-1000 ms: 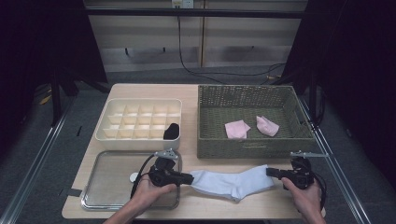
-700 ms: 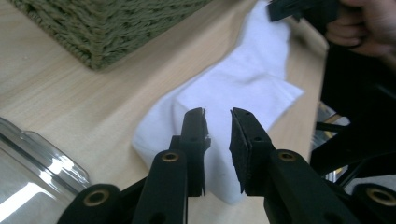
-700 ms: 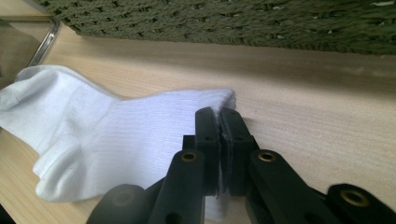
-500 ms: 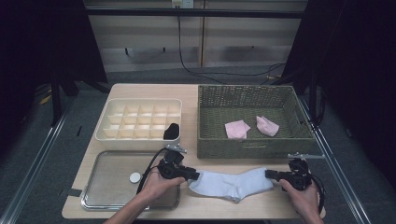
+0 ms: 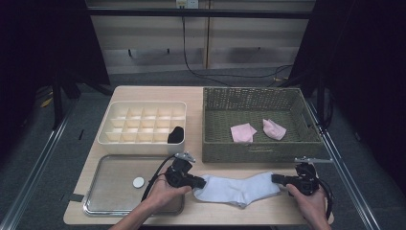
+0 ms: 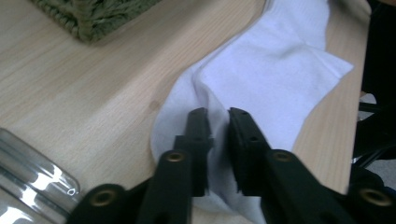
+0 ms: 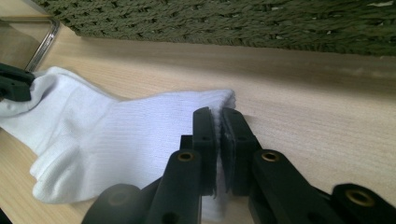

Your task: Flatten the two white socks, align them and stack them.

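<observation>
We are pinching the white sock (image 5: 237, 188) at both ends — left gripper (image 5: 197, 182) has just been closing, right gripper (image 5: 276, 178) clamped tight — stretched flat between them, so next we are likely folding it.

From above the near edge we look forward and down over the table (image 5: 143, 93); both gripper views sit low and close, sharing the white sock (image 6: 261, 88).
</observation>
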Action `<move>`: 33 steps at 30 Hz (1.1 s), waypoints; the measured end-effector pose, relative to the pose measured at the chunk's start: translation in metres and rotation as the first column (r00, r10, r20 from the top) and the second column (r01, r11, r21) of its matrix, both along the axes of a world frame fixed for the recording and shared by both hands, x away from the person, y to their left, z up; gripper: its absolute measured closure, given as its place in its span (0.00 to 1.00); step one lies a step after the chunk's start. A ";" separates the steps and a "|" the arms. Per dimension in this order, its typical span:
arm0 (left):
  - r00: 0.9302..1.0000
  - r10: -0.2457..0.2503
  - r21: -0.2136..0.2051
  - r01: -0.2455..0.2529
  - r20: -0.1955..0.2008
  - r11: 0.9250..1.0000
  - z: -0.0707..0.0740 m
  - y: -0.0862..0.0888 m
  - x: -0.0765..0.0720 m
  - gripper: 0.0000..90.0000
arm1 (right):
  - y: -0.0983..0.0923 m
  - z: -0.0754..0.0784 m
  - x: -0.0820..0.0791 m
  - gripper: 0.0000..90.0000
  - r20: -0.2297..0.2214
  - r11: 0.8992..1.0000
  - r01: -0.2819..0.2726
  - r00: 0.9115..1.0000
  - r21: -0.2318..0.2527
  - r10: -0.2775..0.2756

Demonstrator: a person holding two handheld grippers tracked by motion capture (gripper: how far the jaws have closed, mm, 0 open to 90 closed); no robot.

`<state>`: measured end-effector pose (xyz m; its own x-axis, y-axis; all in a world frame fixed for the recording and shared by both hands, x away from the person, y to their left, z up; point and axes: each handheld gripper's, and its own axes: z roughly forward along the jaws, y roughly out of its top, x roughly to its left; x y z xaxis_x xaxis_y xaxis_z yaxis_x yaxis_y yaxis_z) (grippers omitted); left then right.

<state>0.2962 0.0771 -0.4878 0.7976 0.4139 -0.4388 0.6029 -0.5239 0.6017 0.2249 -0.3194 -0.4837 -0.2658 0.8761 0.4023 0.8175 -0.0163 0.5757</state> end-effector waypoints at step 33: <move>0.997 0.074 -0.018 -0.074 0.009 0.997 0.002 0.010 0.014 0.95 | 0.001 -0.001 -0.008 0.91 -0.021 1.000 -0.023 0.999 0.008 0.024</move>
